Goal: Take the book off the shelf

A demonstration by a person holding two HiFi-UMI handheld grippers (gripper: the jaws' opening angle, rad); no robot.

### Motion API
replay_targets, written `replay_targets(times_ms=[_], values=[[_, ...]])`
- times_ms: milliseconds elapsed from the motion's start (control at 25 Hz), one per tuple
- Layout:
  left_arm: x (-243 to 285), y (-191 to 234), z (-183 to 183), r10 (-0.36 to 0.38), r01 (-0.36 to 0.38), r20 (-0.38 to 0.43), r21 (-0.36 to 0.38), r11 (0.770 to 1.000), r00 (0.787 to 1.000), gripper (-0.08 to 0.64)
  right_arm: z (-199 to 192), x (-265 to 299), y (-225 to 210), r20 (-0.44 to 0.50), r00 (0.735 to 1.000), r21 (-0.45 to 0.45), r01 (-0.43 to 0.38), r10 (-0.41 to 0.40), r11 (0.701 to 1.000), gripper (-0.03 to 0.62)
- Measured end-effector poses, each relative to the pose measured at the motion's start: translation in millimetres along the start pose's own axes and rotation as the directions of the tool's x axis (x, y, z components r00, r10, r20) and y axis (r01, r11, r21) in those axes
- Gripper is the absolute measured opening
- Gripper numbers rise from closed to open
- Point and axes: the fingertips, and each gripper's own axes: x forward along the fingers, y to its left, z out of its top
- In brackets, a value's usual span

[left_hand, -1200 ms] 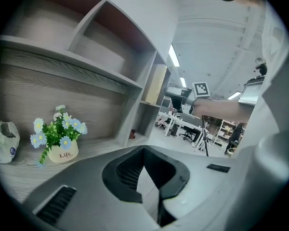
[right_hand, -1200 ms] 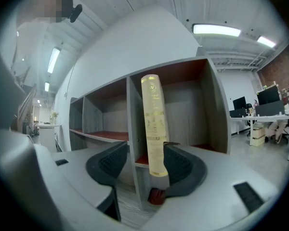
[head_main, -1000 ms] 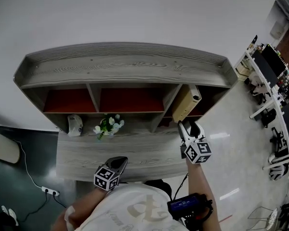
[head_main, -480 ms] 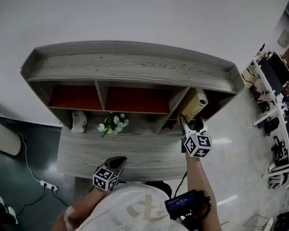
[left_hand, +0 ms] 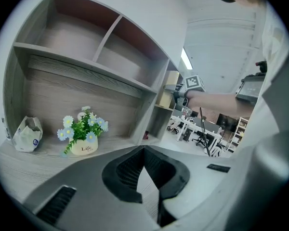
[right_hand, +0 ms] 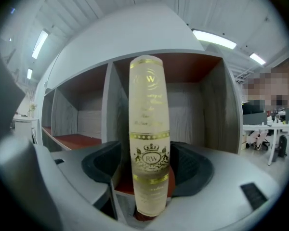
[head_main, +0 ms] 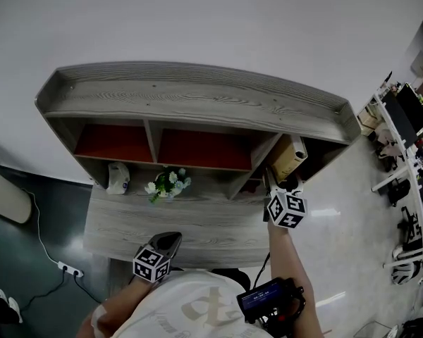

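1. Right gripper (head_main: 280,184) has pushed forward since a second ago; its jaws now stand wide apart either side of the book spine, pads not pressing.
2. Book (head_main: 290,157) still leans in the shelf's (head_main: 197,101) right compartment, at 12 o'clock from that gripper.
3. Left gripper (head_main: 169,241) unmoved at 7 o'clock, jaws together, empty.

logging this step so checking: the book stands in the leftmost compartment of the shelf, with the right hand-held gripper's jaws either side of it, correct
Not quite. The book stands in the rightmost compartment of the shelf, not the leftmost; the head view shows this. The rest holds: the right hand-held gripper has its jaws open on either side of the book's spine.
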Motion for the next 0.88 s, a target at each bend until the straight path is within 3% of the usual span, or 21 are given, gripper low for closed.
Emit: replay_targets(times_ms=[40,280,320,480,560,880], values=[[0,0,0,0.0,0.0,0.0,0.0,1.0,1.0,0.008,0,1,-1,-0.001,1.0,0.0,0.006,-0.006,1.0,0.309],[-3,0,-1,0.01,-0.01,0.001,-0.006,1.0,1.0,0.008,-2,12,-5,-0.017,1.0,-0.012,0.025,-0.025,1.0,0.304],[-4,1,-1,0.013,-0.013,0.001,-0.009,1.0,1.0,0.008,-2,13,-6,-0.019,0.999,-0.017,0.031,-0.032,0.999,0.267],[-7,2,-5,0.025,-0.025,-0.003,-0.021,0.999,1.0,0.008,-3,16,-7,-0.029,0.999,-0.031,0.041,-0.042,0.999,0.259],[-8,3,-6,0.03,-0.03,-0.002,-0.027,0.999,1.0,0.007,-3,17,-8,-0.028,0.998,-0.039,0.046,-0.047,0.998,0.225],[-5,6,-6,0.034,-0.034,-0.003,-0.035,0.999,0.999,0.008,-2,20,-9,-0.017,0.999,-0.047,0.032,-0.032,0.998,0.221]])
